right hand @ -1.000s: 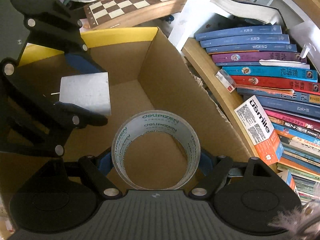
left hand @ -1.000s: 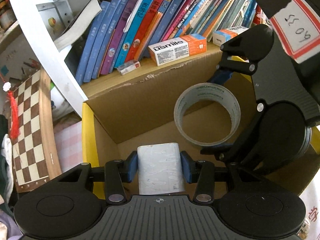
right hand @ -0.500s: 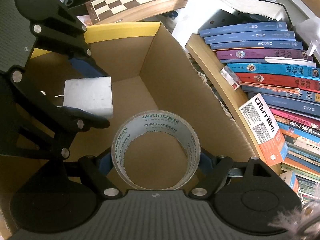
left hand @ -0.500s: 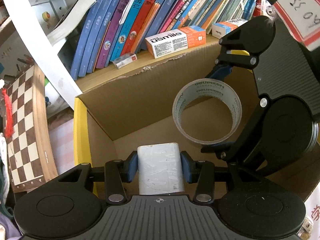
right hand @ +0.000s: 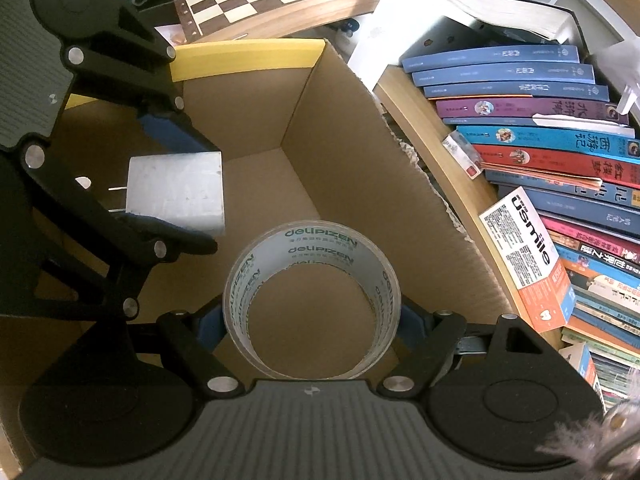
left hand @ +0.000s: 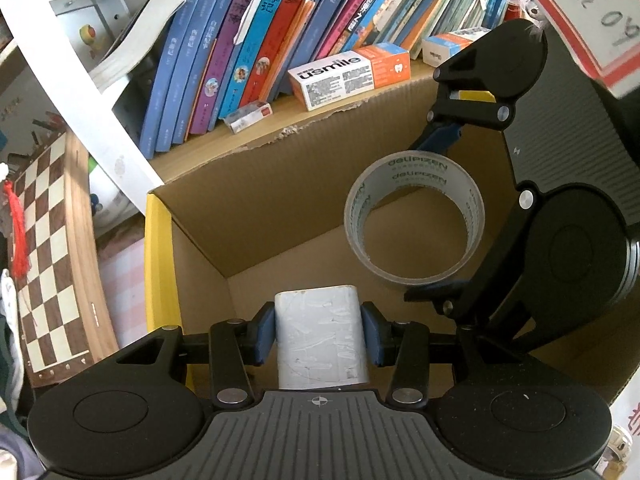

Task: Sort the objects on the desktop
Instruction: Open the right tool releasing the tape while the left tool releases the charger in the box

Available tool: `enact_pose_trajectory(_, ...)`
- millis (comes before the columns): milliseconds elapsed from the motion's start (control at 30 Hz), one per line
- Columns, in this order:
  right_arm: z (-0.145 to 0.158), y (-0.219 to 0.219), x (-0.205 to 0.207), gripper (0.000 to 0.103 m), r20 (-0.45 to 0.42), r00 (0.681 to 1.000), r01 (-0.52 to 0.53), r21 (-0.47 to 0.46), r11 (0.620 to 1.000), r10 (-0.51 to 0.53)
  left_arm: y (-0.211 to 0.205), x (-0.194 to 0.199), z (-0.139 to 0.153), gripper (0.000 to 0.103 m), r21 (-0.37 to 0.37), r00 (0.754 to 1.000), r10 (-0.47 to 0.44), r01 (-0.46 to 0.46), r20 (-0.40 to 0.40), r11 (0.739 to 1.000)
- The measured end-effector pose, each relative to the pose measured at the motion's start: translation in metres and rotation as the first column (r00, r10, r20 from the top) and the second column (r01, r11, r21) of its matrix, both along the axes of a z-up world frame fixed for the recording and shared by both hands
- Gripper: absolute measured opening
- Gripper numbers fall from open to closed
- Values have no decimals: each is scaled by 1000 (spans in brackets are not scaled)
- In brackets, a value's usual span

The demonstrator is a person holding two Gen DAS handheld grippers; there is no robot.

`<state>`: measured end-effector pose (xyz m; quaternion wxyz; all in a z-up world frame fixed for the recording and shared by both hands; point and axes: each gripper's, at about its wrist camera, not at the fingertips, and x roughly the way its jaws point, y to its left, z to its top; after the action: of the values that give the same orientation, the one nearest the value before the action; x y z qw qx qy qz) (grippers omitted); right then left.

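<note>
Over an open cardboard box (left hand: 256, 216), the left gripper (left hand: 319, 332) clamps a white charger block (left hand: 320, 338), while the right gripper (right hand: 312, 320) pinches a tape roll (right hand: 312, 268) printed "delipizen". Only the right wrist view shows the charger's two prongs. A "usmile" carton (left hand: 348, 76) lies on the bookshelf (left hand: 208, 148) behind; a "6055" label (left hand: 600, 12) appears at far right.

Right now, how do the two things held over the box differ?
The tape roll is a hollow ring with printed lettering; the charger is a solid, plain white block with metal prongs. The right gripper holds the tape roll, the left gripper the charger. Both are clamped above the open cardboard box.
</note>
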<state>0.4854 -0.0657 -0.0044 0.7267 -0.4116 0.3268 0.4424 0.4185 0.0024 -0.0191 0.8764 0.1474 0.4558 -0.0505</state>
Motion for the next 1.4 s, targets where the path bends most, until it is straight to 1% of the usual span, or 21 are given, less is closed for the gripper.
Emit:
enact_pose_trajectory(167, -1, 0, -1, 83, 9, 1000, -1, 0, 1000, 1, 1, 1, 1, 45, -4, 1000, 5, -5, 2, 1000)
enact_pose_trajectory(333, -1, 0, -1, 85, 11, 1000, -8, -2, 1000, 8, 0, 1, 1, 49, 8, 1000, 20, -20, 7, 1000)
enact_pose_trajectory(367, -1, 0, -1, 85, 8, 1000, -8, -1, 1000, 8, -1, 0, 2, 50, 17, 1000, 21, -22, 12, 1000)
enact_pose_trajectory(433, 0, -1, -1, 91, 8, 1000, -10, 6, 1000, 10, -1, -3, 6, 54, 28, 999, 21, -22, 26, 999)
enact_pose_trajectory(500, 2, -2, -2, 92, 14, 1000, -6, 13, 1000, 6, -2, -8, 11, 57, 33, 999, 19, -21, 45, 999)
enact_pose_trajectory(567, 6, -3, -4, 93, 19, 1000, -4, 24, 1000, 3, -1, -12, 19, 59, 23, 997, 21, -23, 71, 999)
enact_pose_trajectory(767, 29, -12, -18, 94, 54, 999, 3, 68, 998, -7, -2, -30, 44, 64, 0, 990, 25, -26, 138, 1000)
enact_pose_trajectory(833, 38, -17, -24, 94, 62, 998, 12, 87, 996, -17, -2, -36, 53, 68, -6, 987, 22, -21, 160, 1000)
enact_pose_trajectory(1000, 62, -33, -42, 94, 93, 994, 46, 159, 986, -61, -2, -53, 73, 70, -22, 975, 6, -1, 221, 1000)
enact_pose_trajectory(1100, 78, -44, -56, 94, 112, 988, 78, 215, 974, -104, -2, -67, 86, 74, -35, 964, -11, 21, 265, 999)
enact_pose_trajectory(1200, 93, -54, -69, 94, 121, 981, 117, 266, 957, -153, -3, -83, 97, 76, -49, 952, -31, 48, 306, 998)
enact_pose_trajectory(1400, 122, -72, -99, 94, 119, 961, 195, 354, 915, -251, 0, -119, 116, 82, -67, 925, -58, 89, 376, 994)
